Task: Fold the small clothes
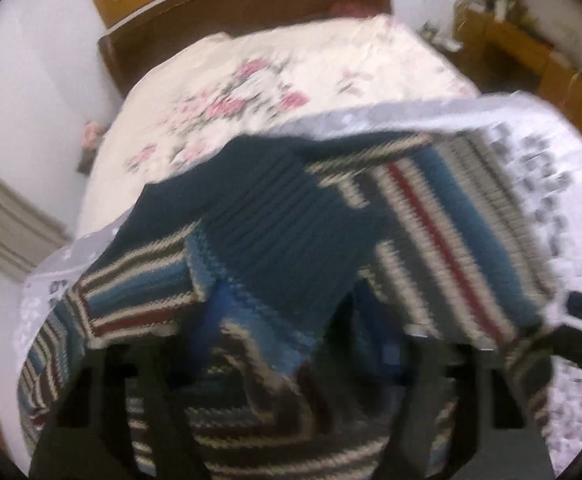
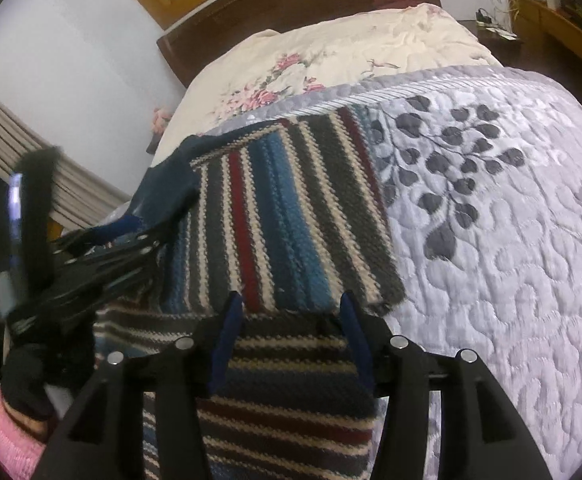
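Left gripper (image 2: 163, 220) clamps lifted sweater (image 2: 291, 216); right gripper (image 2: 291, 320) spread above.

Grey leaf-patterned quilt (image 2: 491, 208), floral bedspread (image 2: 331, 60)

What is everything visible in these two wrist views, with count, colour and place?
sweater: one, striped blue, cream, dark red and grey, partly folded on the quilt
quilt: one, pale lilac with grey leaves, over the near bed
bedspread: one, cream with pink flowers, far end of bed
headboard: one, dark brown, by the wall
shelf: one, wooden, far right
hand: one, black glove, pink sleeve, holding the left claw
left claw: one, black, at the sweater's left edge
right claw: one, black with blue pads, open over the sweater
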Action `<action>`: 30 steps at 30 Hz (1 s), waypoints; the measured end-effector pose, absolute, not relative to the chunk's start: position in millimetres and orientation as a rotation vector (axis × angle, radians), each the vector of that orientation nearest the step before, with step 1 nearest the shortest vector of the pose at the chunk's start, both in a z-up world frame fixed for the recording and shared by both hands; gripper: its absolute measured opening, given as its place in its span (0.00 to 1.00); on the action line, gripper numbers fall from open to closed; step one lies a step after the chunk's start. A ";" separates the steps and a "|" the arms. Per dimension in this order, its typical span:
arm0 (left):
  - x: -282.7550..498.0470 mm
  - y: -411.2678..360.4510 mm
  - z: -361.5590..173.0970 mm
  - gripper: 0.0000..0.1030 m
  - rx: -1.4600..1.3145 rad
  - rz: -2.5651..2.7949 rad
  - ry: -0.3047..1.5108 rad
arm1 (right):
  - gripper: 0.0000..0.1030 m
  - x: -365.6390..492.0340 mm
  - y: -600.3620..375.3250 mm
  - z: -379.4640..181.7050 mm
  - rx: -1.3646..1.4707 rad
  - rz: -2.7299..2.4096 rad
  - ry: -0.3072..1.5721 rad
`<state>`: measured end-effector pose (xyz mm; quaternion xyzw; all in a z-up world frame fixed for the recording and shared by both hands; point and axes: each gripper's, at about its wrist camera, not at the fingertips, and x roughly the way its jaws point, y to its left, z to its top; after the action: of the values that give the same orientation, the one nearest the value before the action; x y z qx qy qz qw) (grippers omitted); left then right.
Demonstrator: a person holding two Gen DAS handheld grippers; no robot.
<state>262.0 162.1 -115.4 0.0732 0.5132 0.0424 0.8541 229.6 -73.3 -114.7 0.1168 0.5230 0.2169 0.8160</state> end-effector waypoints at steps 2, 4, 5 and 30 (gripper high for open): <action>262.9 173.8 -117.3 0.24 0.068 0.063 1.085 | 0.51 226.0 -77.6 -113.7 0.245 0.459 1.110; 261.0 180.5 -113.2 0.07 0.055 0.076 1.066 | 0.52 224.8 -78.0 -113.9 0.247 0.453 1.107; 258.5 185.3 -109.4 0.07 0.040 0.072 1.052 | 0.52 224.7 -78.6 -113.7 0.250 0.451 1.107; 179.1 315.7 -80.9 0.35 -0.410 0.193 0.856 | 0.53 247.5 -5.6 -114.9 0.137 0.526 1.148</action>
<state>179.1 315.7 -80.9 -0.1972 0.4114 0.0927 0.8851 247.5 -5.6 -114.9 0.0638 0.5360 0.2457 0.8051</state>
